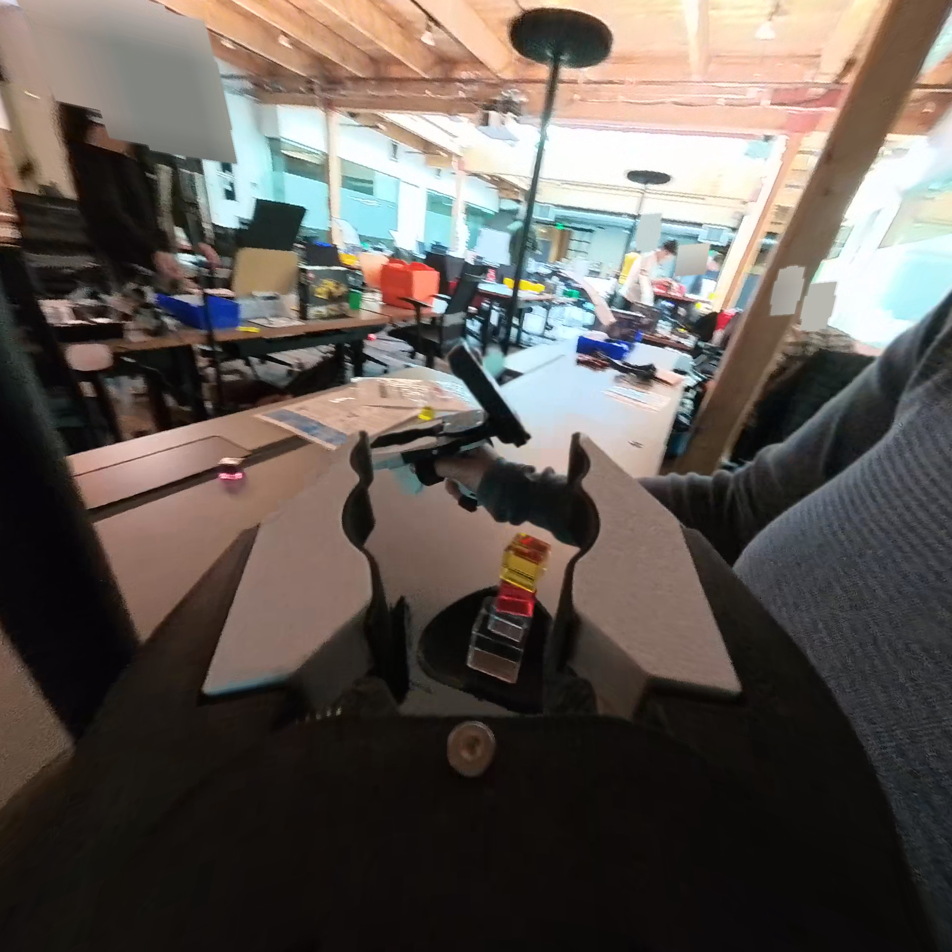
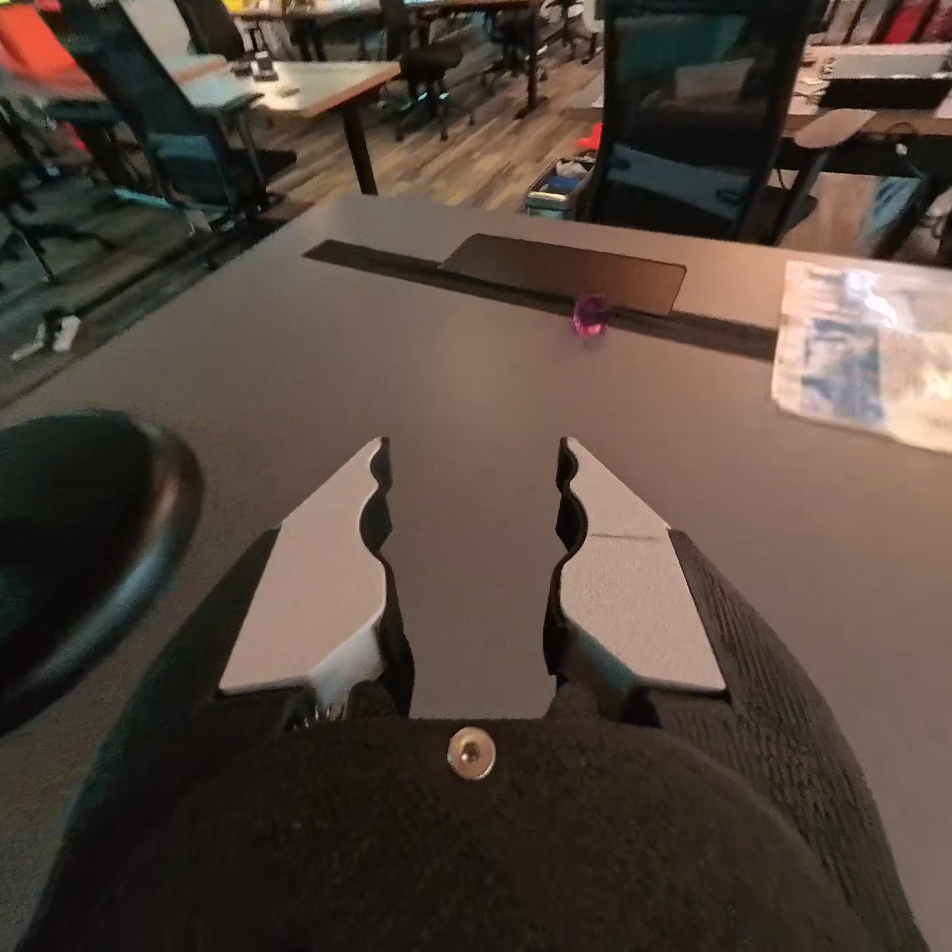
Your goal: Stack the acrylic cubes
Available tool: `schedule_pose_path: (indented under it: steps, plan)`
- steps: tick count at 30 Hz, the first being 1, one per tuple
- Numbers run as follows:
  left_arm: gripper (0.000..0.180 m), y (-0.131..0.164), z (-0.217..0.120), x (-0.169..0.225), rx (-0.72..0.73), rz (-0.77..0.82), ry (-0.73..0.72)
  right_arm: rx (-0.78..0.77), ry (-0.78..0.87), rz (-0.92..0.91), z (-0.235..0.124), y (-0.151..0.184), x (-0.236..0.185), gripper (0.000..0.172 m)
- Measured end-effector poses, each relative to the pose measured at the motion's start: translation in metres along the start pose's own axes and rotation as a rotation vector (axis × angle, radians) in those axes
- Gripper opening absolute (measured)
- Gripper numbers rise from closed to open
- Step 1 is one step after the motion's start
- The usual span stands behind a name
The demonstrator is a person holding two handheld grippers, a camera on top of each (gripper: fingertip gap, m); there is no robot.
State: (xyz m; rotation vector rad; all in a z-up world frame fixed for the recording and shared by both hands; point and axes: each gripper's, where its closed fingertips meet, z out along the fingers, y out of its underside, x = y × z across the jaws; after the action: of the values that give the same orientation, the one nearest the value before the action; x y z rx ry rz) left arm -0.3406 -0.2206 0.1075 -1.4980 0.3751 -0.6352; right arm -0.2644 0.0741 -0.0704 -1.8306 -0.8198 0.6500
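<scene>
My left gripper [image 1: 471, 443] is open wide and holds nothing. Low between its fingers, touching neither pad, stands a stack of cubes: clear cubes [image 1: 497, 649] at the bottom, a red cube [image 1: 515, 600], and a yellow cube [image 1: 525, 564] on top. The stack rests on a black round plate [image 1: 443, 644]. My right gripper [image 2: 474, 443] is open and empty above the grey table [image 2: 463, 371]. It also shows in the left wrist view [image 1: 412, 451], held by a hand in a grey sleeve, beyond the stack. A purple cube [image 2: 590, 317] lies ahead of it by the table's cable slot.
A plastic-sleeved paper sheet [image 2: 865, 355] lies at the right of the table, with a small yellow cube [image 1: 426, 412] on it. The black plate [image 2: 77, 541] is to the right gripper's left. A raised cable flap [image 2: 561, 273] stands behind the purple cube. Chairs and desks lie beyond.
</scene>
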Motion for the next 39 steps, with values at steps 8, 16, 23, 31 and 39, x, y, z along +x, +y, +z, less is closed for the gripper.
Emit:
schedule_pose_path:
  steps: [8, 16, 23, 31, 39]
  plan:
    - [0.072, 0.015, -0.021, -0.031, 0.02, 0.025, -0.499, -0.204, -0.03, -0.1, 0.173, 0.0, 0.077, 0.057]
    - [0.073, 0.035, -0.039, -0.03, -0.058, -0.004, -0.712, -0.29, 0.036, -0.191, 0.236, 0.018, 0.094, 0.042]
    - [0.074, 0.039, -0.049, -0.028, -0.037, -0.046, -0.692, -0.13, -0.026, -0.28, 0.2, -0.027, 0.056, 0.024]
    - [0.071, 0.025, -0.048, -0.007, -0.019, -0.019, -0.511, 0.022, -0.908, -0.419, -0.071, -0.076, -0.163, 0.024]
    - [0.071, 0.012, -0.04, 0.012, -0.007, 0.008, -0.367, -0.178, -1.264, -0.497, -0.192, -0.027, -0.238, 0.024]
